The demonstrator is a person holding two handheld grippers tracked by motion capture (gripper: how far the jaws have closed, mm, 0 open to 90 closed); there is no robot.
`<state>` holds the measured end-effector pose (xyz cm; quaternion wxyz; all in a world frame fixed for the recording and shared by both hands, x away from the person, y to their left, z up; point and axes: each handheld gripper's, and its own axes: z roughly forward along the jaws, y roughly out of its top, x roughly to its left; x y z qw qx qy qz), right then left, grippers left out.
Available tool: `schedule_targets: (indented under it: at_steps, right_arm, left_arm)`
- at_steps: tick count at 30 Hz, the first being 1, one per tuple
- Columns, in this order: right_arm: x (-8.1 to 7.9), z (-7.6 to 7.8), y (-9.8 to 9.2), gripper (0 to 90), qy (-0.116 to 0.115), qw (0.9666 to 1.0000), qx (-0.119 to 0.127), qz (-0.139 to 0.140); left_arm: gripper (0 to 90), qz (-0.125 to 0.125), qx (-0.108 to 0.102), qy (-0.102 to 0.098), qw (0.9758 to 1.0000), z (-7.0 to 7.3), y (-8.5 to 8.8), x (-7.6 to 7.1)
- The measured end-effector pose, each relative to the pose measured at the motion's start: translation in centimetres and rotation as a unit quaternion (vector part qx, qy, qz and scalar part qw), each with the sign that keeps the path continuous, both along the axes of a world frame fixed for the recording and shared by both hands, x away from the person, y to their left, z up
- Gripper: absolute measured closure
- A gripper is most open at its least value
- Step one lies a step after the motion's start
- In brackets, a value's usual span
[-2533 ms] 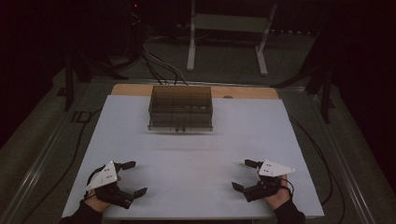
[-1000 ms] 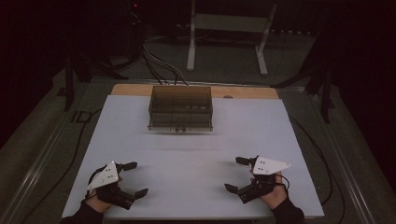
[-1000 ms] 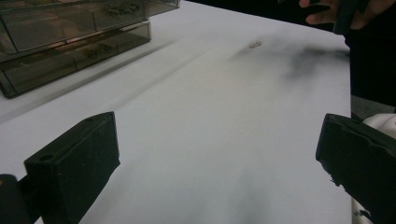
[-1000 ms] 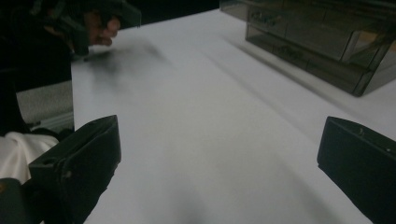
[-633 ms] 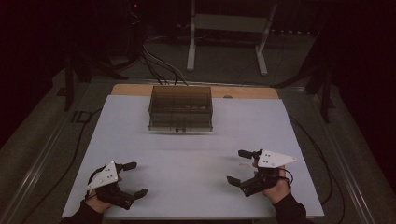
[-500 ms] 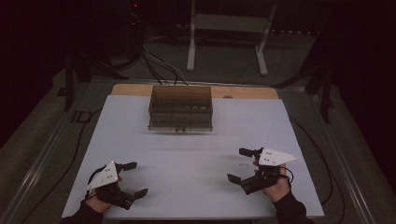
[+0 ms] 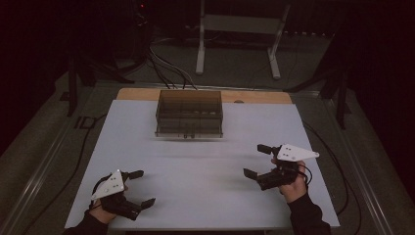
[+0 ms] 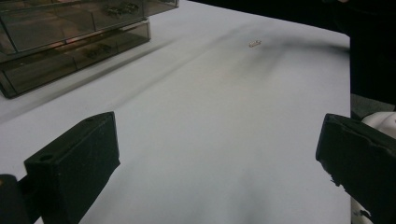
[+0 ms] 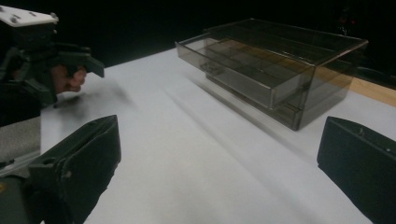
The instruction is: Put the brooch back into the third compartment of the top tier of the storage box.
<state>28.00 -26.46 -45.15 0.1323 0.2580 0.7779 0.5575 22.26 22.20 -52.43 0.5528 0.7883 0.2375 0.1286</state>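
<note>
Both held wide open and empty: left hand-held gripper [image 7: 138,188] near the front left of the white tabletop [image 7: 195,161], right hand-held gripper [image 7: 258,160] at the front right. Smoky clear drawer organizer [image 7: 189,113] sat well apart at the tabletop's far middle, top drawer [image 9: 238,70] seemingly pulled out slightly. Best approached low and level, jaws square to the drawer front, without shoving the light box backward.
</note>
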Motion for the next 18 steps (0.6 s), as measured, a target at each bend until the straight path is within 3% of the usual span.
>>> schedule_targets:
  at_steps: [6,12,14,18]
  right_arm:
    - [0.9,-0.2,-0.3,0.0,0.016,0.9999,-0.003,-0.004]
    - [1.8,-0.8,-0.6,0.0,0.025,0.9992,-0.025,-0.017]
    - [2.3,-1.3,-0.7,0.0,0.039,0.9985,-0.034,-0.022]
    - [2.8,-1.8,-0.8,0.0,0.047,0.9980,-0.033,-0.025]
  left_arm:
    - [0.5,-0.001,-0.002,-0.001,1.0000,0.0,0.0,0.0]
    - [0.5,0.000,-0.003,0.002,1.0000,0.0,0.0,0.0]
    - [0.5,0.000,-0.002,0.002,1.0000,0.0,0.0,0.0]
    - [0.5,0.002,-0.004,-0.001,1.0000,0.1,0.1,0.0]
